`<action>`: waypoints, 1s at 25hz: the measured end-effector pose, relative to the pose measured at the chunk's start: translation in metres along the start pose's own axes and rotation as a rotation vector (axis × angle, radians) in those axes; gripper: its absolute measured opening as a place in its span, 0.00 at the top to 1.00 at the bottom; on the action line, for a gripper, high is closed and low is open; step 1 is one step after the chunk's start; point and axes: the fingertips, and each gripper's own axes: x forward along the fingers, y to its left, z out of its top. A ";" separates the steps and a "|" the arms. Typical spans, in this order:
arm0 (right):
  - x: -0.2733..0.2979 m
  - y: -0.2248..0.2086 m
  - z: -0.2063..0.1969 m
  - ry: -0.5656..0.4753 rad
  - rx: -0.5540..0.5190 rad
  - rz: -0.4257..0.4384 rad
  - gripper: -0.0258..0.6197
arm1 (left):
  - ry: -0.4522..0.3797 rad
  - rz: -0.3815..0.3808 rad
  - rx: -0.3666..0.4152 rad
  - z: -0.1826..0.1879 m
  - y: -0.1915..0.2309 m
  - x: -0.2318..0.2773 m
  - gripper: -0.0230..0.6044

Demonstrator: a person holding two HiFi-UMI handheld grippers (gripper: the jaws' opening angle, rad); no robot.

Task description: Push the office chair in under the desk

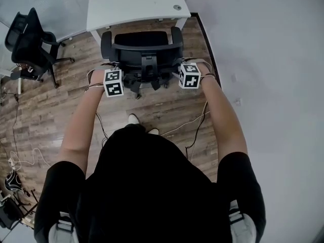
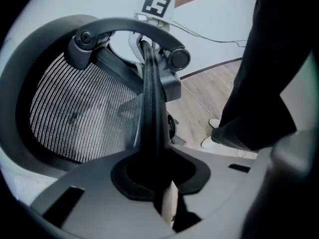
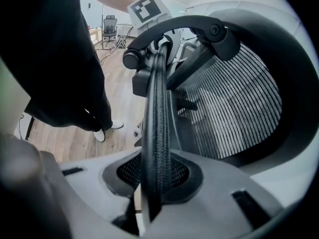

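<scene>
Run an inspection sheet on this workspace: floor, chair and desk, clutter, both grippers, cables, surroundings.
Surface: brown wooden plank floor under everything.
Job's things: black mesh-back office chair faces the white rectangular desk, its seat right at the desk's front edge and its backrest towards the person.
Clutter: second black office chair stands off to the left.
Grippers: left gripper has its jaws shut on one side edge of the backrest; right gripper has its jaws shut on the other side edge.
Cables: white cable loops on the floor at the left; black cable trails at the right.
Surroundings: pale grey wall at the right.
</scene>
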 end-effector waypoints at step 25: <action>-0.003 0.012 -0.018 0.015 0.009 -0.019 0.84 | 0.020 0.021 -0.006 0.018 -0.008 0.004 0.88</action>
